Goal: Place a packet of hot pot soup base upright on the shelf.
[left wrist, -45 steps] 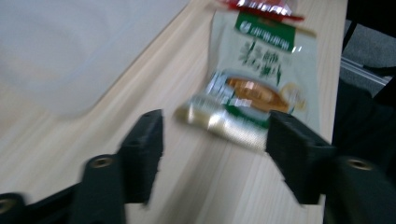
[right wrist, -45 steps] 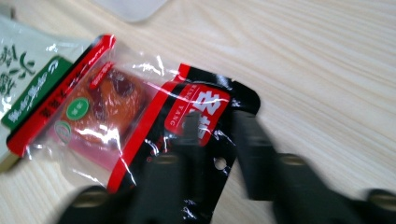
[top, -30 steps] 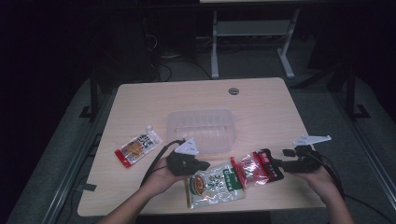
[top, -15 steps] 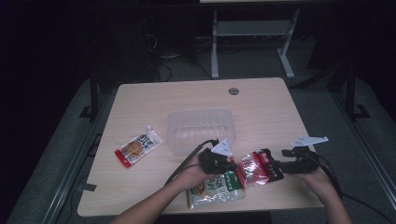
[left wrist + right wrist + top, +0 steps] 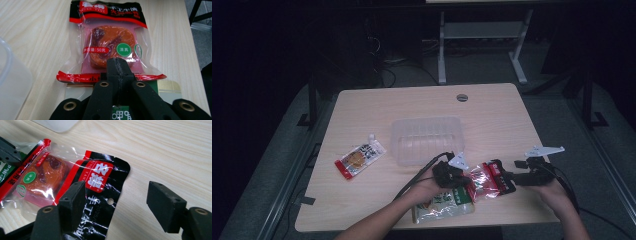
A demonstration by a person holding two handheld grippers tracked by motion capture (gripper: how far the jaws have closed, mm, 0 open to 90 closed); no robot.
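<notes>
On the desk [image 5: 377, 195], high view, the red pack [image 5: 486, 181] lies just right of your left gripper [image 5: 451, 175], near the tub [image 5: 427, 140]. Left gripper view: fingers pressed together over the pack's [image 5: 110, 45] near edge. Right gripper view: your right gripper's [image 5: 116, 207] fingers spread beside the pack [image 5: 95, 195], one pad over it.

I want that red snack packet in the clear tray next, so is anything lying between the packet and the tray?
Nothing visible: bare table lies between the red packet and the clear tray. The left gripper sits at the packet's near end.
</notes>
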